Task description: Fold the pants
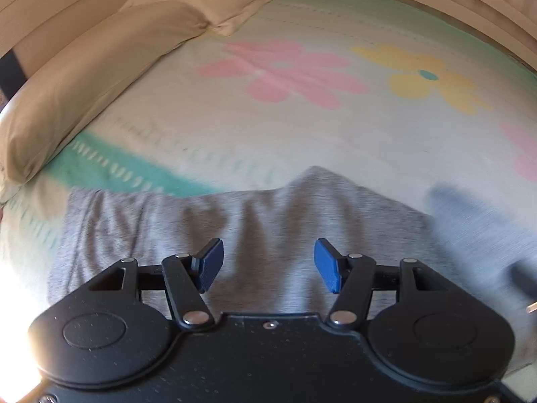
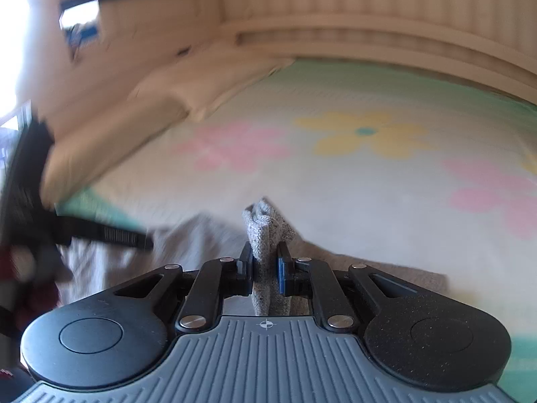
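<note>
The grey pants (image 1: pixel 255 231) lie rumpled on the near edge of the bed (image 1: pixel 302 141). The right gripper (image 2: pixel 265 272) pinches a bunched fold of them; the left gripper (image 1: pixel 268 265) hovers spread above the cloth, holding nothing. A fold seems under way: next the left likely needs its own hold. Floral sheet, tan pillows (image 1: pixel 94 77), panelled wall (image 2: pixel 369 3).

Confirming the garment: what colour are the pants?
Heathered light grey pants; left wrist view shows it best.

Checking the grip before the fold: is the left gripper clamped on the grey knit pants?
No, the left gripper is open, its blue pads apart above the grey knit pants.
</note>
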Demonstrator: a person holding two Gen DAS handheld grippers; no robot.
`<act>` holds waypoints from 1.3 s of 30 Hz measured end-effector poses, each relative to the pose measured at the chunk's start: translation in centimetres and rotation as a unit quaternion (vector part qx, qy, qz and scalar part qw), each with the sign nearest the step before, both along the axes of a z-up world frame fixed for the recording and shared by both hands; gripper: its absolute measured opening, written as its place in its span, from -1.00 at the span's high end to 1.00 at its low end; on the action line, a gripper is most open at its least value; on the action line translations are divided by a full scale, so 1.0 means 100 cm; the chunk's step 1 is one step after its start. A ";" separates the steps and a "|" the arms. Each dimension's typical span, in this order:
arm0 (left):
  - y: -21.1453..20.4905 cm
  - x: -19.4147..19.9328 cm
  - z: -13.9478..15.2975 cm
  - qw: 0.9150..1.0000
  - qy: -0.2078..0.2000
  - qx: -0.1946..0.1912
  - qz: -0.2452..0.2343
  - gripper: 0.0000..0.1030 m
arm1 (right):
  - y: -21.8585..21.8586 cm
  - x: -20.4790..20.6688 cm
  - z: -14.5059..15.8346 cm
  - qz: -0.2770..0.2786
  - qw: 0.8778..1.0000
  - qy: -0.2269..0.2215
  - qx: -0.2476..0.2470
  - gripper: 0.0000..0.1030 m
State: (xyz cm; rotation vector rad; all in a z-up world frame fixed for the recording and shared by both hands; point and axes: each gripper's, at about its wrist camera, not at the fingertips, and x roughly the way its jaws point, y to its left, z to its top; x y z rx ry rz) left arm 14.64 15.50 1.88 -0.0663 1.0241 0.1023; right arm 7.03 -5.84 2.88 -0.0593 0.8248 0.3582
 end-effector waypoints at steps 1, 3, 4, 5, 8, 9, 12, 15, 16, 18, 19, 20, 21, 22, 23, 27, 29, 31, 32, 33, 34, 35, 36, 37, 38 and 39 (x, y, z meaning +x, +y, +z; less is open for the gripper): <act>0.006 -0.001 0.000 1.000 0.001 -0.004 0.007 -0.23 | 0.019 -0.001 -0.017 0.009 1.000 0.011 -0.011 0.75; 0.017 -0.002 -0.002 1.000 0.004 -0.017 0.015 -0.23 | 0.046 -0.001 -0.043 0.029 0.999 0.023 -0.022 0.73; 0.020 -0.002 -0.001 1.000 0.003 -0.021 0.017 -0.23 | 0.056 -0.006 -0.051 0.042 0.998 0.027 -0.023 0.66; 0.023 -0.003 0.001 1.000 0.001 -0.023 0.016 -0.23 | 0.061 -0.008 -0.057 0.059 0.997 0.038 -0.014 0.58; 0.024 -0.003 0.003 1.000 -0.004 -0.028 0.004 -0.23 | 0.056 -0.016 -0.048 0.098 0.992 0.071 0.038 0.60; 0.023 -0.002 0.003 1.000 -0.005 -0.029 -0.002 -0.23 | 0.050 -0.019 -0.040 0.106 0.990 0.073 0.052 0.59; 0.012 -0.004 0.000 0.999 -0.001 -0.035 -0.023 -0.23 | 0.026 -0.031 -0.012 0.118 0.988 0.059 0.075 0.59; -0.011 -0.008 -0.002 0.997 0.008 -0.046 -0.058 -0.23 | -0.021 -0.030 0.006 0.078 0.993 0.038 0.075 0.59; -0.019 -0.010 -0.003 0.996 0.009 -0.050 -0.070 -0.23 | -0.038 -0.022 0.006 0.053 0.995 0.040 0.072 0.59; -0.040 -0.014 -0.007 0.993 0.013 -0.051 -0.103 -0.23 | -0.074 -0.014 0.004 -0.006 0.996 0.052 0.068 0.61; -0.050 -0.017 -0.009 0.992 0.016 -0.048 -0.116 -0.23 | -0.090 -0.011 0.001 -0.029 0.995 0.061 0.068 0.67; -0.060 -0.021 -0.013 0.991 0.021 -0.042 -0.129 -0.24 | -0.106 -0.008 -0.006 -0.048 0.994 0.079 0.063 0.77; -0.069 -0.024 -0.019 0.989 0.030 -0.035 -0.140 -0.24 | -0.117 -0.006 -0.014 -0.059 0.992 0.099 0.054 0.78; -0.076 -0.027 -0.026 0.988 0.041 -0.028 -0.149 -0.24 | -0.125 -0.004 -0.023 -0.068 0.990 0.117 0.044 0.78; -0.083 -0.031 -0.033 0.986 0.055 -0.023 -0.158 -0.24 | -0.132 -0.005 -0.031 -0.075 0.988 0.132 0.033 0.78; -0.091 -0.048 -0.064 0.978 0.122 -0.031 -0.167 -0.33 | -0.159 -0.016 -0.054 -0.097 0.978 0.186 -0.001 0.80; -0.094 -0.057 -0.059 0.978 0.109 -0.016 -0.179 -0.33 | -0.173 -0.022 -0.045 -0.106 0.978 0.176 0.032 0.79; -0.094 -0.059 -0.056 0.976 0.114 -0.025 -0.185 -0.31 | -0.186 -0.025 -0.035 -0.127 0.980 0.149 0.048 0.70; -0.093 -0.059 -0.057 0.976 0.120 -0.032 -0.179 -0.31 | -0.193 -0.025 -0.032 -0.141 0.978 0.141 0.054 0.53; -0.091 -0.058 -0.058 0.976 0.125 -0.036 -0.173 -0.32 | -0.198 -0.023 -0.033 -0.150 0.977 0.141 0.061 0.45; -0.091 -0.057 -0.059 0.977 0.124 -0.035 -0.172 -0.34 | -0.204 -0.020 -0.037 -0.158 0.973 0.151 0.074 0.33; -0.092 -0.057 -0.059 0.977 0.122 -0.031 -0.174 -0.34 | -0.210 -0.017 -0.043 -0.162 0.969 0.167 0.089 0.26; -0.093 -0.057 -0.059 0.976 0.121 -0.028 -0.177 -0.34 | -0.212 -0.016 -0.048 -0.169 0.964 0.179 0.103 0.25; -0.094 -0.058 -0.058 0.976 0.120 -0.026 -0.178 -0.34 | -0.216 -0.012 -0.055 -0.175 0.959 0.191 0.118 0.25; -0.094 -0.058 -0.058 0.976 0.120 -0.025 -0.178 -0.34 | -0.216 -0.011 -0.061 -0.176 0.954 0.205 0.128 0.25; -0.094 -0.059 -0.058 0.976 0.119 -0.024 -0.179 -0.34 | -0.215 -0.008 -0.067 -0.173 0.951 0.218 0.132 0.25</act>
